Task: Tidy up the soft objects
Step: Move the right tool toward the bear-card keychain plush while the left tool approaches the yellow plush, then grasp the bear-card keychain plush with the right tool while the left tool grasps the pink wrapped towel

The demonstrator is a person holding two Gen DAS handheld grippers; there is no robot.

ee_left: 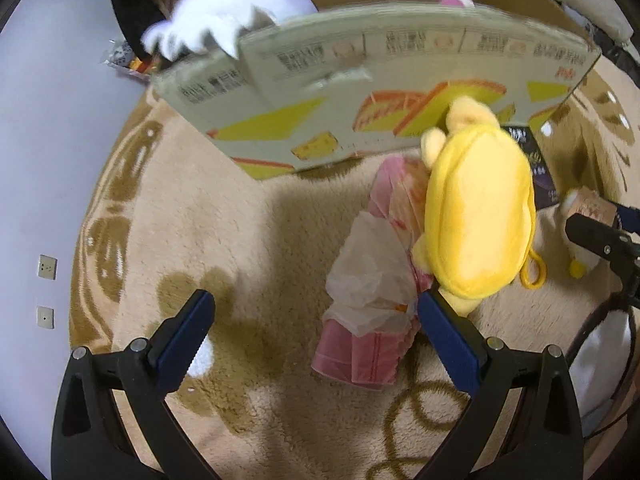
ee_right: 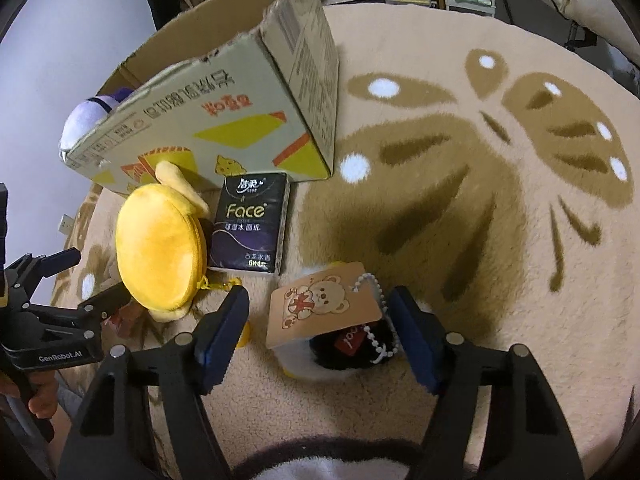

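Note:
A yellow plush pouch (ee_left: 478, 216) lies on the beige rug in front of the cardboard box (ee_left: 360, 92); it also shows in the right wrist view (ee_right: 160, 248). A white plush toy (ee_left: 224, 20) sticks out of the box's left end. My left gripper (ee_left: 316, 328) is open over a pink and white plastic bag (ee_left: 372, 288), its right finger beside the pouch. My right gripper (ee_right: 320, 320) is open around a small black and white plush (ee_right: 344, 352) with a bear hang tag (ee_right: 320, 304).
A black "Face" tissue pack (ee_right: 252, 224) lies between the pouch and the box (ee_right: 224, 120). The round beige rug (ee_right: 480, 200) with brown butterfly pattern extends to the right. The left gripper's body (ee_right: 52, 320) shows at the left of the right wrist view. Shelves stand behind.

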